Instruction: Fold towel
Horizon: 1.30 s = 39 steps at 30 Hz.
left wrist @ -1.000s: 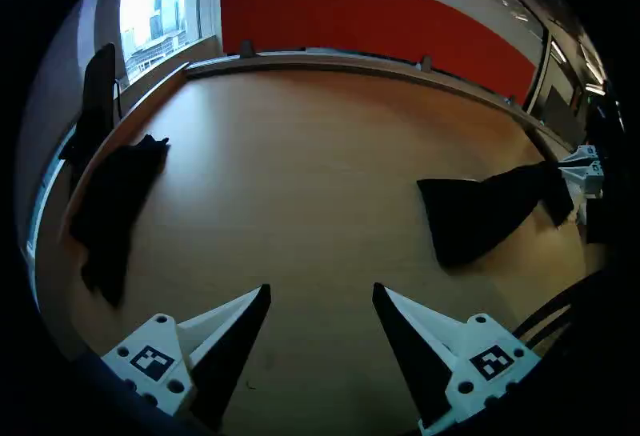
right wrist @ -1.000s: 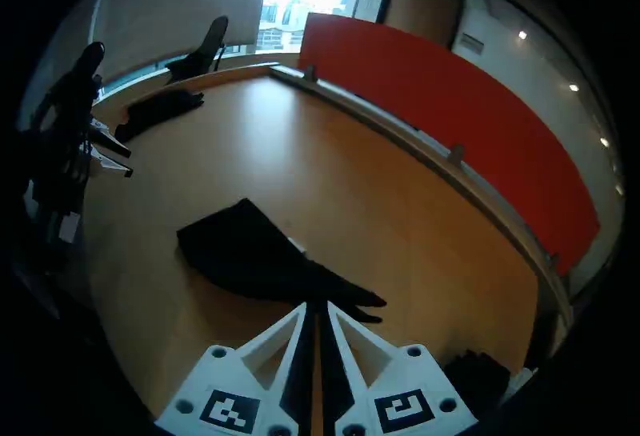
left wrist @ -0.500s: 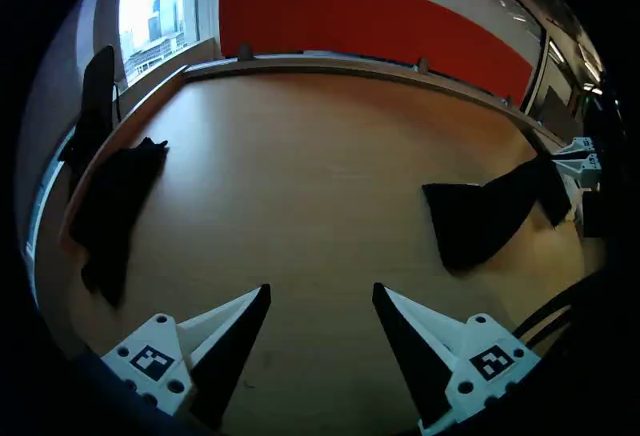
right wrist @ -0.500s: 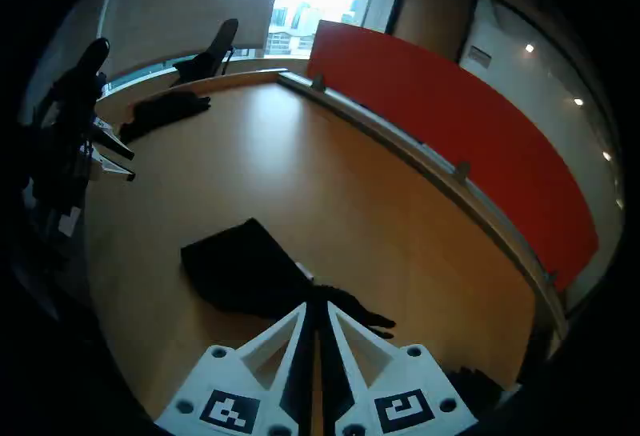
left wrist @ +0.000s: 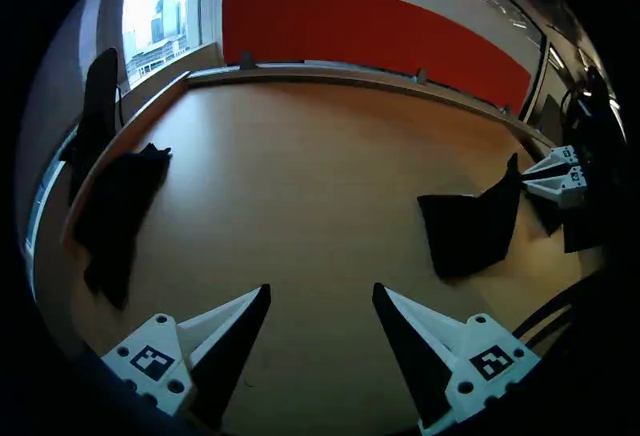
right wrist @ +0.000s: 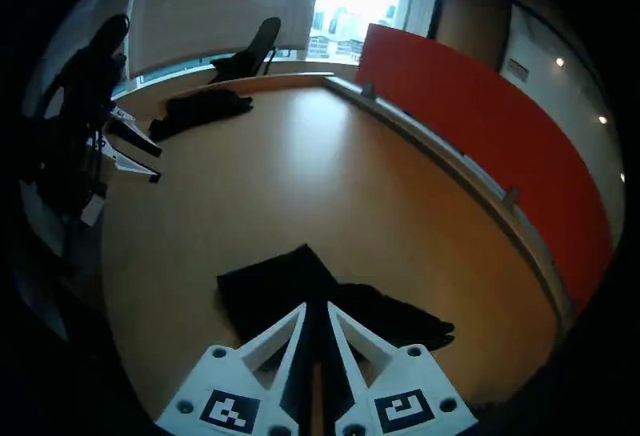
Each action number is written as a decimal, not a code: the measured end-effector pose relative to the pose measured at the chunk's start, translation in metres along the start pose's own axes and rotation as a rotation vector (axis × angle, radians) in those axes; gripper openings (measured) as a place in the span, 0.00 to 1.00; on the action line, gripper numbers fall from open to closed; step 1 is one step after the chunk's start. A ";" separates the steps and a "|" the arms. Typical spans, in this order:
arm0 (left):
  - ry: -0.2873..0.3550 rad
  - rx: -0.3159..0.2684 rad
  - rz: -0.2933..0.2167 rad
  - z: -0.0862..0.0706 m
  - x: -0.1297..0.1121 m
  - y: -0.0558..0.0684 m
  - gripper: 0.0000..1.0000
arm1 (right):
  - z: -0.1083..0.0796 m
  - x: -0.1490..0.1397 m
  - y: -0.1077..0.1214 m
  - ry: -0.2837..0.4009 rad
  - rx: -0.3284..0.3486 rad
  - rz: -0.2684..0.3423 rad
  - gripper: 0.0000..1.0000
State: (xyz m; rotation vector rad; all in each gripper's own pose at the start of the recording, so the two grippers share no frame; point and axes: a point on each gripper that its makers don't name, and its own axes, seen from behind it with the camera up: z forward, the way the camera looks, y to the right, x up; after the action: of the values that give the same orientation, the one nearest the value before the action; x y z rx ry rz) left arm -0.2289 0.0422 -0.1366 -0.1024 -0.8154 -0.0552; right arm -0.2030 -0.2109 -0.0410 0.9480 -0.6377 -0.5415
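Note:
A black towel (left wrist: 468, 228) lies on the wooden table (left wrist: 320, 164), far right in the left gripper view. Its far corner is raised, pinched by my right gripper (left wrist: 520, 182). In the right gripper view the towel (right wrist: 272, 288) sits just ahead of my right gripper (right wrist: 316, 308), which is shut on a fold of it; more of the cloth trails off to the right. My left gripper (left wrist: 320, 296) hovers open over bare table, well apart from the towel. It also shows at the far left in the right gripper view as the left gripper (right wrist: 156, 162), open.
A second black cloth (left wrist: 120, 196) lies by the table's left edge, seen too as the dark cloth (right wrist: 200, 106). An office chair (left wrist: 96, 108) stands beyond it. A red partition (left wrist: 376, 32) runs along the table's far side. A person's dark sleeve (right wrist: 72, 140) holds the left gripper.
My right gripper has lifted the towel's corner and carried it over the rest of the cloth, so the towel looks shorter and bunched. The left gripper has stayed still and open.

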 end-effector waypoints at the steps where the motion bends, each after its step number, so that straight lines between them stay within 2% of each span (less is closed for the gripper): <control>1: 0.003 0.000 -0.002 -0.001 0.001 0.000 0.94 | 0.004 0.000 -0.005 -0.004 0.013 -0.003 0.09; 9: 0.025 0.009 -0.016 -0.011 0.007 -0.008 0.94 | 0.037 -0.005 -0.044 -0.040 0.110 -0.021 0.09; 15: 0.031 0.024 -0.031 -0.018 0.006 -0.016 0.94 | 0.051 -0.011 -0.055 -0.066 0.142 -0.005 0.08; 24: 0.027 0.031 -0.044 -0.020 0.001 -0.021 0.94 | 0.052 -0.014 -0.056 -0.084 0.149 -0.005 0.07; 35: 0.033 0.032 -0.032 -0.021 0.004 -0.019 0.94 | 0.048 -0.018 -0.057 -0.087 0.152 0.007 0.06; 37: 0.034 0.032 -0.031 -0.021 0.005 -0.018 0.94 | 0.048 -0.019 -0.057 -0.088 0.149 0.010 0.12; 39: 0.033 0.033 -0.031 -0.021 0.005 -0.018 0.94 | 0.048 -0.020 -0.057 -0.089 0.148 0.016 0.28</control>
State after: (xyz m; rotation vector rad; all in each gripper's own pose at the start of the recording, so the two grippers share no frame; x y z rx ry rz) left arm -0.2116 0.0217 -0.1464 -0.0574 -0.7843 -0.0727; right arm -0.2587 -0.2518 -0.0752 1.0609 -0.7733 -0.5295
